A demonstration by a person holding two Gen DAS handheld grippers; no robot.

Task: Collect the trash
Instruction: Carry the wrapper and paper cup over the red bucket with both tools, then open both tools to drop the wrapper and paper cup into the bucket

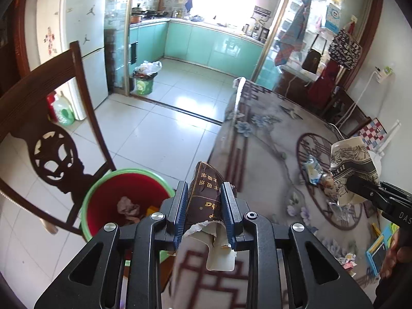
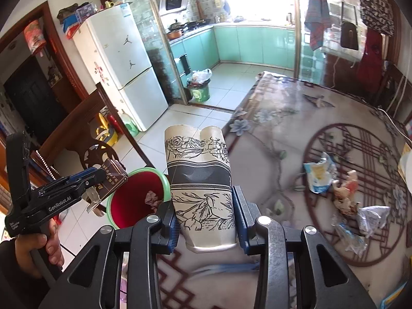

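My left gripper (image 1: pixel 203 193) is shut on a crumpled brown cigarette pack (image 1: pixel 203 193), held just right of a red bin with a green rim (image 1: pixel 123 200) that holds crumpled paper. It also shows in the right wrist view (image 2: pixel 108 177). My right gripper (image 2: pixel 206 206) is shut on a dented paper cup with flower drawings (image 2: pixel 200 180), above the table's edge; the cup shows in the left wrist view (image 1: pixel 352 172). More trash lies on the table: a torn yellow-blue wrapper (image 2: pixel 319 175), a crumpled orange scrap (image 2: pixel 345 193) and clear plastic wrappers (image 2: pixel 370 219).
The table wears a floral patterned cloth (image 2: pixel 270 134). A dark wooden chair (image 1: pixel 51 134) stands left of the bin. A fridge (image 2: pixel 123 59) and a full green bin (image 2: pixel 199 90) are at the kitchen doorway. A blue item (image 1: pixel 378 249) lies at the table's right.
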